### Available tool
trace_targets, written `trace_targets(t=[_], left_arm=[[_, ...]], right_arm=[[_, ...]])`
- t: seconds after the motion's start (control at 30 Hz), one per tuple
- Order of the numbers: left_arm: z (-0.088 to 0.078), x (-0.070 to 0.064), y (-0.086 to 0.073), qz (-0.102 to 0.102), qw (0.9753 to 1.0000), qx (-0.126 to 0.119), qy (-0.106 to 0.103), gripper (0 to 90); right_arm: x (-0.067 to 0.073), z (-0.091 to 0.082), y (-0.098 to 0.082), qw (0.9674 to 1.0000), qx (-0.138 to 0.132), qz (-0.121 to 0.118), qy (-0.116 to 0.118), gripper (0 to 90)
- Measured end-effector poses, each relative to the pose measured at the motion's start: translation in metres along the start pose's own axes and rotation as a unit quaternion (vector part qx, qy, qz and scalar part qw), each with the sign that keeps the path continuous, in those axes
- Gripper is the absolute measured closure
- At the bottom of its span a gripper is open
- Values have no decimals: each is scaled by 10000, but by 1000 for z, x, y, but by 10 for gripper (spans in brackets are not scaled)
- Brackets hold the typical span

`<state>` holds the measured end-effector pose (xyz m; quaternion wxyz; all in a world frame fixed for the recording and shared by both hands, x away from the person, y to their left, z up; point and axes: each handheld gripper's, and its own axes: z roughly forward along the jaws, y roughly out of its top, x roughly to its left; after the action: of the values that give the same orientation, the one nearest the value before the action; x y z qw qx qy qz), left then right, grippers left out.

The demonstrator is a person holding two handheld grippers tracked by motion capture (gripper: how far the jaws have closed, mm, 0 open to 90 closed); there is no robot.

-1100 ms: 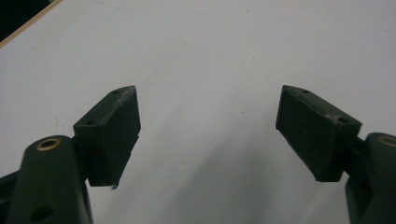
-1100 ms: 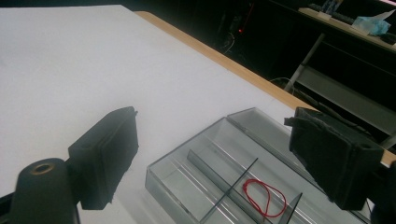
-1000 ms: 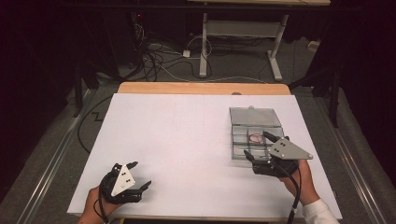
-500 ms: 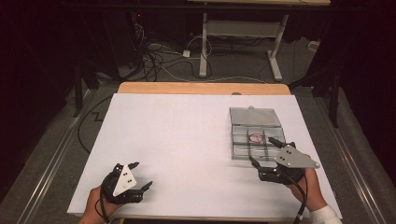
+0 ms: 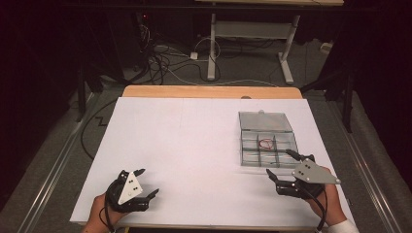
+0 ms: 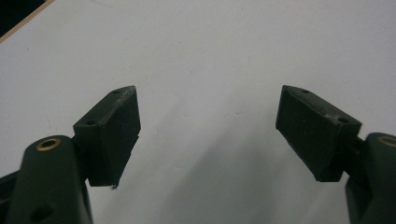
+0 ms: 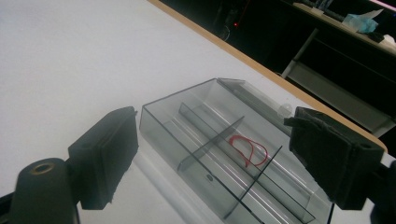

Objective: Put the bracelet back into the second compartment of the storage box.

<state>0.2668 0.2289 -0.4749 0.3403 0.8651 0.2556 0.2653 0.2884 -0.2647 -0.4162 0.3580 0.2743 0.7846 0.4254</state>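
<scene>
— What has been moved? The right gripper [image 5: 283, 165] has been drawn back from the clear compartment box [image 5: 266, 140], jaws spread, empty.

— And nearby? A red rubber band [image 7: 247, 148] is seen inside; the left gripper [image 5: 145, 182] is held spread, well apart on the white table [image 5: 194, 141].

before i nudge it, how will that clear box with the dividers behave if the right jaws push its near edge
The clear box looks thin-walled and nearly empty, holding just a red loop, so it is probably light. On the smooth white table it would likely slide rather than tip, since it sits low and flat. The open lid may flex or wobble.
</scene>
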Motion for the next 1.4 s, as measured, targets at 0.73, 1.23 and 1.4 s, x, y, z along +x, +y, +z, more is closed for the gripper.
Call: trace_targets(t=[0.73,1.23,1.4], left_arm=[[3,-1,2,133,9999,34,-13,209],[6,-1,4,143,9999,32,-31,209],[7,-1,4,93,9999,40,-23,209]], right_arm=[[-3,-12,-41,9999,140,47,-74,167],[-12,-16,-74,9984,504,235,-71,172],[-13,-16,-75,9985,479,249,-41,172]])
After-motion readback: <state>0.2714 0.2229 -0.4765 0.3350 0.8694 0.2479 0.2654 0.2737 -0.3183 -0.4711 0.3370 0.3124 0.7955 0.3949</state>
